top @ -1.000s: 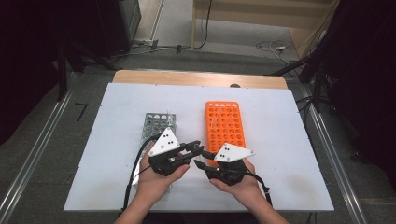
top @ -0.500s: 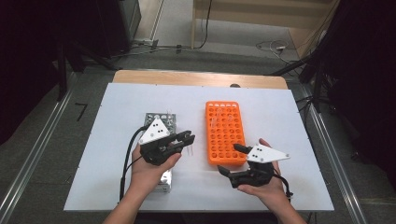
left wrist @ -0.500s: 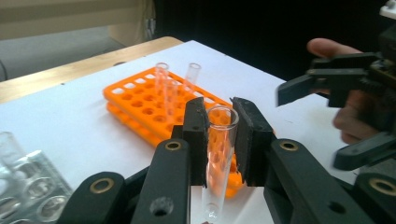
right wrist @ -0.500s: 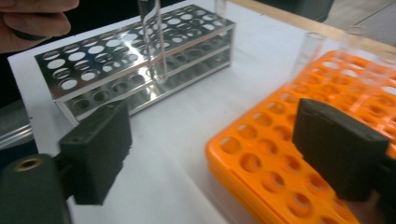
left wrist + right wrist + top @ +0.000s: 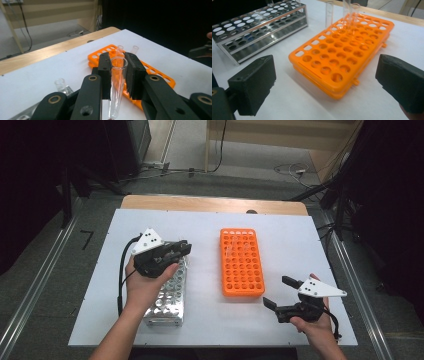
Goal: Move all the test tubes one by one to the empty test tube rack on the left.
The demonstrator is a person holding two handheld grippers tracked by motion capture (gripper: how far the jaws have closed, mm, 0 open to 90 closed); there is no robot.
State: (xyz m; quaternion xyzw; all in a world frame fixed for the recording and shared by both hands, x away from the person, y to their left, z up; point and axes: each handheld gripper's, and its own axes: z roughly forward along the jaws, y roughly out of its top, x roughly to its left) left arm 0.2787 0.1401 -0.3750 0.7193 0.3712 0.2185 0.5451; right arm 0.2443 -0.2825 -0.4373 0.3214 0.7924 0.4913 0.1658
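Two tools are working: the left tool [image 5: 117, 72] is clamping a clear plastic tube [image 5: 117, 82] over the steel rack [image 5: 167, 295] at nine o'clock; the right tool [image 5: 324, 85], jaws just opened, is carrying nothing. Keeping the tube vertical is advisable.

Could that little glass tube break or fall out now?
It might. The left gripper pinches the clear tube only near its rim, so the long end hangs free and could swing or slip. It is above the metal rack; missing a hole could knock the tip. The right gripper is open and empty, too far to catch it.
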